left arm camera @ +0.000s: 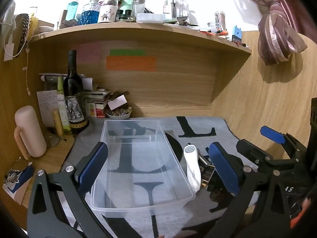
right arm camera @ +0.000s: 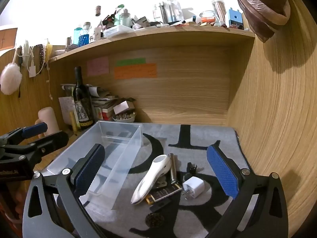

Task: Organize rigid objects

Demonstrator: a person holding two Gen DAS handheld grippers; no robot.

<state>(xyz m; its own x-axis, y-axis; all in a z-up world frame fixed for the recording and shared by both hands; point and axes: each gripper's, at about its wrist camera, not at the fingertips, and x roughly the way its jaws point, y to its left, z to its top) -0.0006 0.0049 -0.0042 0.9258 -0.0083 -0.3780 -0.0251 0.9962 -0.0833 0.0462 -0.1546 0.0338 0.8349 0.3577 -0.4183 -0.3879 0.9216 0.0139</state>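
On a wooden desk nook (right arm camera: 178, 99) under a cluttered shelf, a grey lettered mat (right arm camera: 208, 136) covers the top. Left gripper (left arm camera: 156, 164) is spread wide around the clear bin (left arm camera: 138, 203), which has nothing inside. Right gripper (right arm camera: 156, 170), spread too, frames the white handheld gadget (right arm camera: 152, 176), white charger plug (right arm camera: 193, 186) and metal tube (right arm camera: 172, 168) lying just right of the bin.

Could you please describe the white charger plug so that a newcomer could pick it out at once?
Start at the clear bin on the grey mat; right of it lies a cluster of small things. The plug is at the cluster's right edge, beside the dark bar. It alone is a small white cube with metal prongs.
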